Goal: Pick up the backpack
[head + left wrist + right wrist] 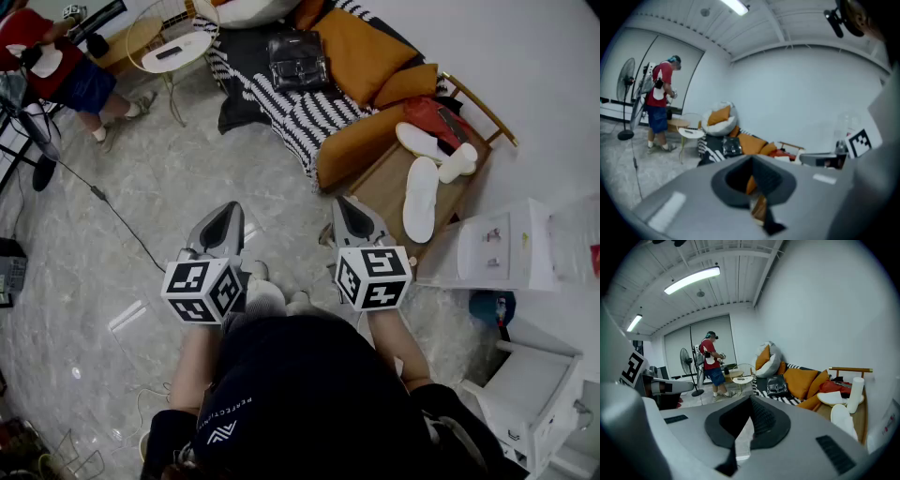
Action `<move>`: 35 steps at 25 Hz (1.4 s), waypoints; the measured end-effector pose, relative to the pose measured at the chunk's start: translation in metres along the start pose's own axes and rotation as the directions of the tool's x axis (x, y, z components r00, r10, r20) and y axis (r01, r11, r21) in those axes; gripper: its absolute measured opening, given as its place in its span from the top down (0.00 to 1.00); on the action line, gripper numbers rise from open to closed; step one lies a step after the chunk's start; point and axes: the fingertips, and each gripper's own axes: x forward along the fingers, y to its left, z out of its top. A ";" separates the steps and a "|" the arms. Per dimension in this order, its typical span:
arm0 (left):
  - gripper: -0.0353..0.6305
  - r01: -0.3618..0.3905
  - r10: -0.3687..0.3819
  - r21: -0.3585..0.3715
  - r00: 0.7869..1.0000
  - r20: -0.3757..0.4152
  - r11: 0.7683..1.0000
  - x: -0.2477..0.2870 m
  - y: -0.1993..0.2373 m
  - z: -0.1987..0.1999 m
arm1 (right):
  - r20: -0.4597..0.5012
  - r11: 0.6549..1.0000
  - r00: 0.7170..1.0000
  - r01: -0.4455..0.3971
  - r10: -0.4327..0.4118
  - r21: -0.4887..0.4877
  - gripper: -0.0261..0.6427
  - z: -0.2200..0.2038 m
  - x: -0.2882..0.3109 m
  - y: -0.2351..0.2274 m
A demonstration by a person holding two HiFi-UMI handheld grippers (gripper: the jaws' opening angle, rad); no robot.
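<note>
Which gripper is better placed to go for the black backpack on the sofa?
Right, narrowly: the right gripper sits a little nearer the backpack than the left gripper. Both have shut, empty jaws and must open.

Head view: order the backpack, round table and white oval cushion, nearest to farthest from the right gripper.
1. white oval cushion, on the bench at right.
2. backpack, on the sofa ahead.
3. round table, far upper left.
</note>
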 end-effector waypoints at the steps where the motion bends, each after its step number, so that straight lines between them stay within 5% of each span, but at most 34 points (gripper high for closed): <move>1: 0.94 0.001 -0.001 -0.001 1.000 -0.004 1.000 0.001 0.001 0.000 | -0.001 1.000 1.000 0.000 0.000 0.010 0.97 -0.001 0.001 0.000; 9: 0.94 0.002 -0.003 -0.019 0.999 -0.042 1.000 0.013 0.018 -0.002 | -0.020 0.996 1.000 0.008 -0.006 0.083 0.97 0.001 0.020 0.001; 35: 0.94 -0.055 0.053 -0.057 0.998 -0.043 0.997 0.060 0.170 0.046 | -0.112 0.999 0.992 0.054 -0.052 0.011 0.97 0.031 0.159 0.046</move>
